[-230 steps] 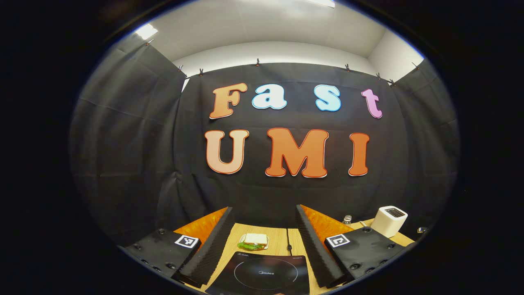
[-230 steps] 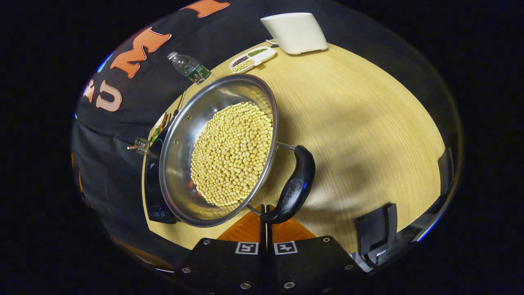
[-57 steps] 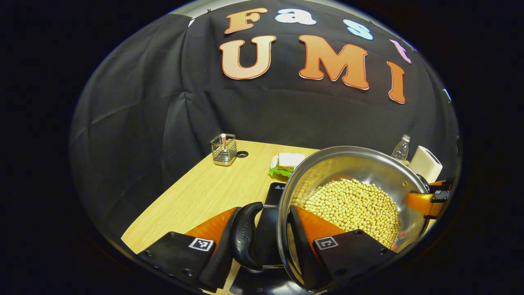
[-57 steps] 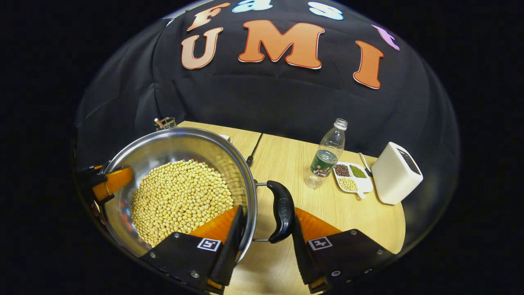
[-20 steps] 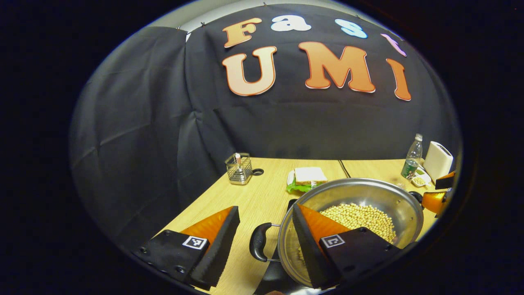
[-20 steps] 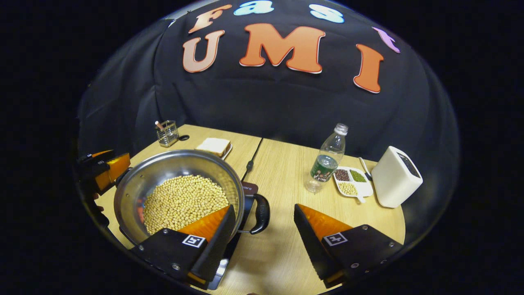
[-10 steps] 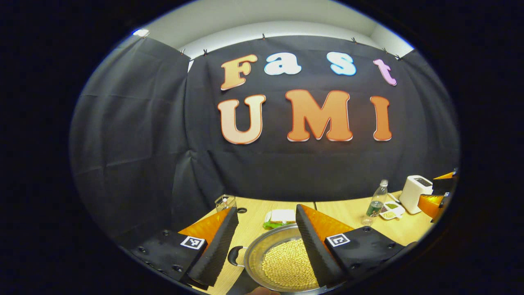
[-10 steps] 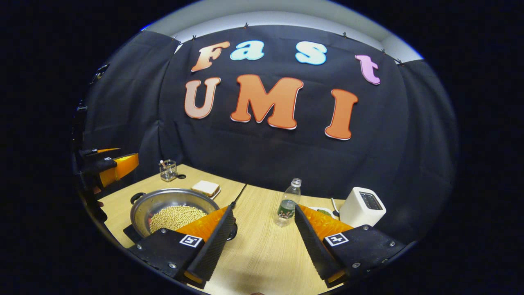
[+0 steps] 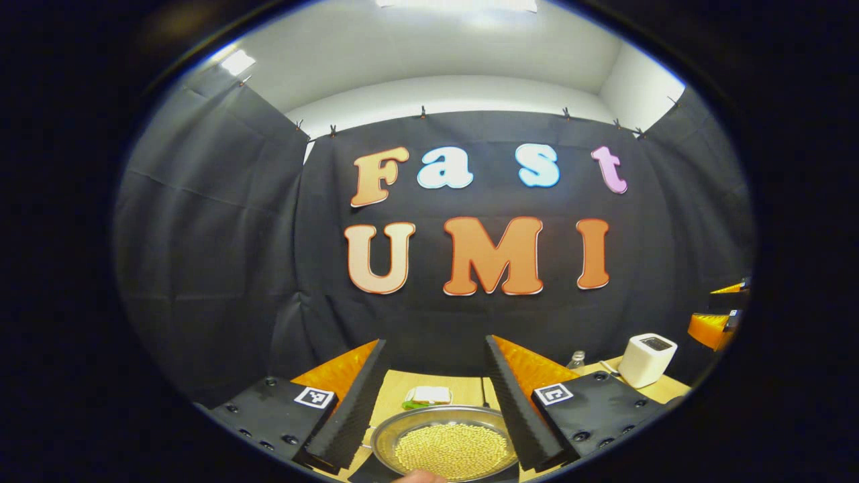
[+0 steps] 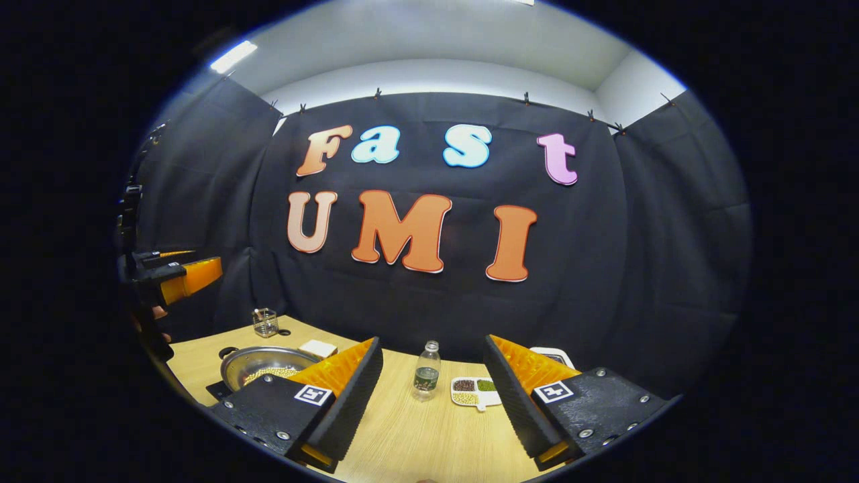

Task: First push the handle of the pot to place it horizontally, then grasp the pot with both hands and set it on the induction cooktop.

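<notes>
In the left gripper view, the left gripper (image 9: 433, 386) was raised above the table and aimed level at the booth wall, its two fingers spread wide with nothing between them. Just below and ahead of its fingertips sat the pot (image 9: 444, 444), steel, filled with pale beans, clear of both fingers. Past the pot lay a sandwich (image 9: 427, 396), and off to the right of the fingers stood a white box (image 9: 647, 359) on the table (image 9: 598, 368), with the other gripper at the far right edge. In the right gripper view, the right gripper (image 10: 433, 382) was likewise lifted and level, its fingers wide apart and holding nothing. The pot (image 10: 258, 363) rested on the induction cooktop (image 10: 219, 388) to the left of the left finger, one black handle showing. Between the fingers, farther off, stood a water bottle (image 10: 427, 370) and a divided dish (image 10: 473, 391); a wire holder (image 10: 266, 322) stood beyond the pot.
</notes>
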Available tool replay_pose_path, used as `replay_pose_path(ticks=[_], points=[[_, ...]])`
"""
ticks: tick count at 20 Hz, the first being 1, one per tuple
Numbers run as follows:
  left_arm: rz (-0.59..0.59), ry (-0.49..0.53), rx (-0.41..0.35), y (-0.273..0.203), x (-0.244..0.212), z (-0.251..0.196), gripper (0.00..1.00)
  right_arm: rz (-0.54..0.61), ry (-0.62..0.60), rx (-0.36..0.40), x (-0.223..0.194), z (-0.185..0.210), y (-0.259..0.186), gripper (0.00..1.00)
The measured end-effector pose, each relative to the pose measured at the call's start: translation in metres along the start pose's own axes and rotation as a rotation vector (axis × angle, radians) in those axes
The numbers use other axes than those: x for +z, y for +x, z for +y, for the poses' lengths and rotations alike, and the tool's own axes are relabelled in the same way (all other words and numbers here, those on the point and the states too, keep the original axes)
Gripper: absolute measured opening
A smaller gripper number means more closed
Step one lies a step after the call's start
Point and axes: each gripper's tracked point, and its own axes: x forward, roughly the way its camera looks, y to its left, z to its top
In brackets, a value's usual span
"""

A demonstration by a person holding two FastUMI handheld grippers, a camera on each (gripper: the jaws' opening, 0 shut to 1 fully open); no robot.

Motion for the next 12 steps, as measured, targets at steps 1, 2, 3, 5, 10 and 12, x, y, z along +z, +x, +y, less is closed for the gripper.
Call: replay_pose_path(ticks=[1,2,3,5,10,12], points=[[-0.019,0.004,0.000,-0.006,0.009,-0.001,0.93,-0.016,-0.006,0.001,0.005,-0.003,-0.005,0.94],[-0.036,0.006,-0.001,-0.011,0.018,-0.003,0.97,-0.029,-0.013,-0.001,0.011,-0.009,-0.009,0.97],[-0.048,0.006,-0.005,-0.017,0.027,-0.007,0.97,-0.037,-0.015,0.006,0.016,-0.013,-0.014,0.94],[-0.063,-0.003,-0.015,-0.028,0.039,-0.010,0.97,-0.040,0.003,0.024,0.022,-0.016,-0.024,0.97],[-0.092,-0.051,-0.015,-0.049,0.065,-0.011,0.93,-0.116,-0.034,0.039,0.041,-0.027,-0.044,0.93],[-0.092,-0.052,-0.016,-0.055,0.072,-0.009,0.93,-0.125,-0.041,0.033,0.047,-0.036,-0.050,0.94]])
